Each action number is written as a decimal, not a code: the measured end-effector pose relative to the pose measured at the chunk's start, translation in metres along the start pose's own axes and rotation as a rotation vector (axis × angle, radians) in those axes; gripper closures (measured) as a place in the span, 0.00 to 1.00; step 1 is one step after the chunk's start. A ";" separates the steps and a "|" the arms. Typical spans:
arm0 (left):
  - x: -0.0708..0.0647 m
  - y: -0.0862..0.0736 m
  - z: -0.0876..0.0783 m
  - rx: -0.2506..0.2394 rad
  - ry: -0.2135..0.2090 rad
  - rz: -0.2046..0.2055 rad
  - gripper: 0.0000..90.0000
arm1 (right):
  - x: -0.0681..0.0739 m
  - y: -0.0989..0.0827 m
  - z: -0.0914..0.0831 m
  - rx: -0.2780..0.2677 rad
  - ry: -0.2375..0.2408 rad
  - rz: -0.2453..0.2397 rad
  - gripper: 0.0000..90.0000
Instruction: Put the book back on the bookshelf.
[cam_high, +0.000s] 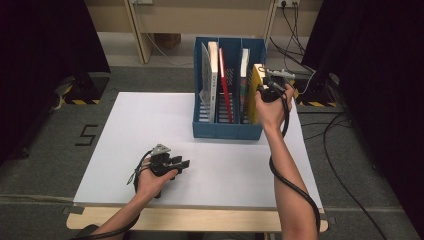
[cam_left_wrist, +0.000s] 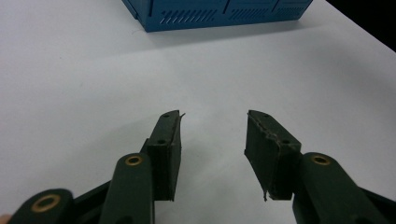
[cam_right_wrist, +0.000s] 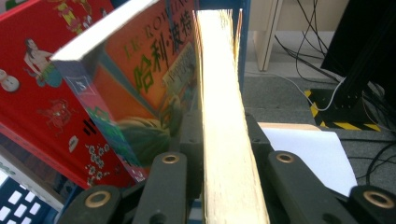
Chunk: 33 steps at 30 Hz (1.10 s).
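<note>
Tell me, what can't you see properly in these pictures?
- Yellow book: in the right gripper view its cover is hidden; just a glaring page edge between the right tool pads.
- Blue file rack: the left gripper view's top edge cuts it off.
- Book titles in the rack: too small in the high view.
- Left tool: open, nothing between its pads.

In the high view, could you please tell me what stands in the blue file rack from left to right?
Grey sheet → white-edged book → red book → colourful book → yellow book, held by the right gripper, jaws shut on it.
</note>
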<state>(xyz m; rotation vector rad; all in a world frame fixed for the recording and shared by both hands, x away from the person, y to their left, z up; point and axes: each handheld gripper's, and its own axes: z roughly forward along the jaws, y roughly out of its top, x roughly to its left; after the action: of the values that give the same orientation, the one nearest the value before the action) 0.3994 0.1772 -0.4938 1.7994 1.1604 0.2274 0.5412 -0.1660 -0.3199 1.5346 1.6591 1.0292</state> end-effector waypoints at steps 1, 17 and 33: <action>0.000 0.000 0.000 -0.001 0.000 0.001 0.61 | 0.003 0.001 0.000 -0.002 0.000 -0.010 0.85; 0.002 0.001 -0.001 0.001 0.003 -0.002 0.61 | 0.001 0.014 0.022 -0.024 -0.026 -0.002 0.85; 0.004 0.000 -0.001 0.005 0.006 -0.005 0.62 | -0.003 0.018 0.047 -0.046 -0.037 0.007 0.85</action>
<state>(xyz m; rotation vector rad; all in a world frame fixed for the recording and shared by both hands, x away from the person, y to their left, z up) 0.4008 0.1810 -0.4940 1.8015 1.1701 0.2274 0.5906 -0.1635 -0.3272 1.5222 1.5954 1.0298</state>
